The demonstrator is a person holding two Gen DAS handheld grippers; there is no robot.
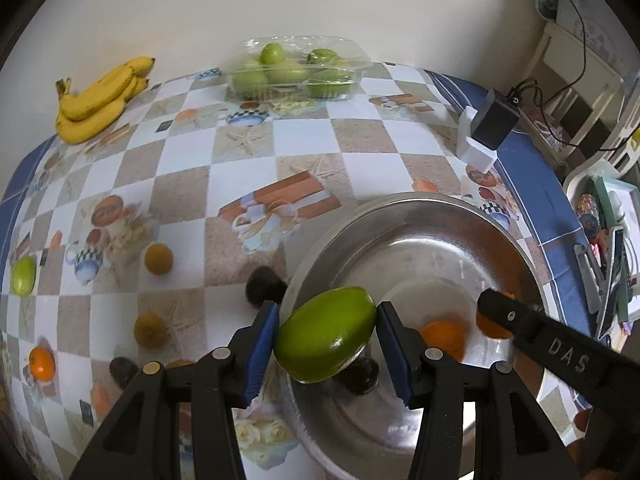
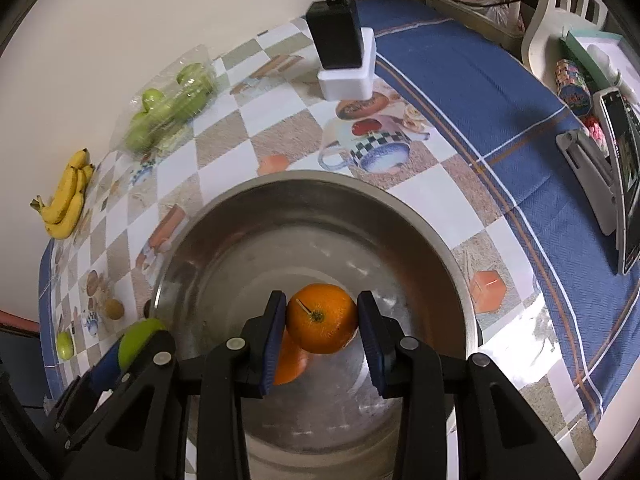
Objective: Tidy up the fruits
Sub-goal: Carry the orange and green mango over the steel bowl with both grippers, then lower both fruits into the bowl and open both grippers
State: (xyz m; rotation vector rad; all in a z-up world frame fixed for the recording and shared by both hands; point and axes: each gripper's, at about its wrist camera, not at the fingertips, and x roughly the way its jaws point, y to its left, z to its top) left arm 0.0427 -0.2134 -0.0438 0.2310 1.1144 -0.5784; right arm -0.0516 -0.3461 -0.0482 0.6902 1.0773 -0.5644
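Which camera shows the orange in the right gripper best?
The right wrist view: the orange sits centred between the right gripper fingers, stem facing the camera, above the metal bowl. In the left wrist view, only an orange sliver peeks from behind that gripper.

Tablecloth [image 1: 304, 140]: white and tan checks with printed cups and blue border; bowl [image 2: 420, 216] bare silver steel. Green mango [image 1: 326, 334] between blue-padded black left gripper [image 1: 326, 340]; orange [image 2: 322, 318] in matching right gripper [image 2: 322, 336]. Bananas [image 1: 100, 96] yellow, boxed fruit [image 1: 296, 72] pale green.
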